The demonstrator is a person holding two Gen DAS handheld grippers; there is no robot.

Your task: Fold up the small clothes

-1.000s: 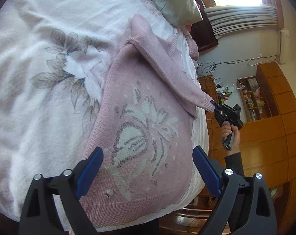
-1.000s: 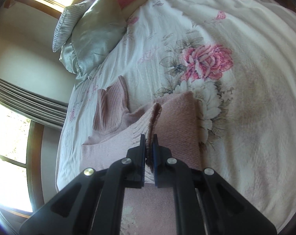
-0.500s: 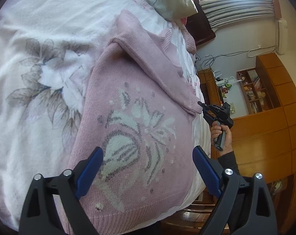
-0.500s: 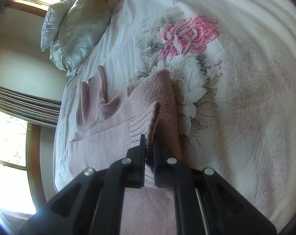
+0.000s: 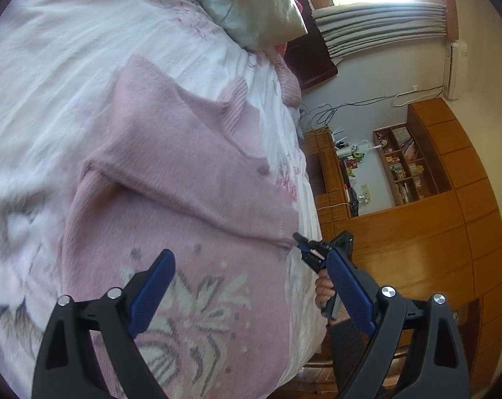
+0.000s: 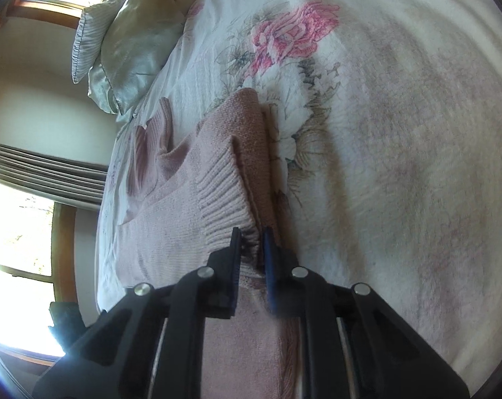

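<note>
A pink knitted sweater (image 5: 184, 199) with a white flower pattern lies flat on the floral quilt (image 5: 51, 50). One sleeve is folded across its chest, and the ribbed cuff (image 5: 284, 229) ends at the bed's edge. My left gripper (image 5: 249, 259) hovers open above the pattern, holding nothing. A hand (image 5: 322, 291) holds my right gripper (image 5: 299, 246) at the cuff. In the right wrist view the cuff (image 6: 224, 193) sits bunched between the slightly parted fingers of the right gripper (image 6: 250, 236), resting on the sweater (image 6: 184, 232).
Pillows (image 5: 251, 3) lie at the head of the bed, also seen as pillows (image 6: 134, 43). The bed edge runs just beyond the cuff, with wooden cabinets (image 5: 433, 232) and shelves past it. The quilt (image 6: 400, 133) spreads wide to the right of the sweater.
The right gripper carried the sleeve cuff inward and down onto the sweater's body, then its jaws parted slightly. The left gripper moved up along the sweater toward the collar.
</note>
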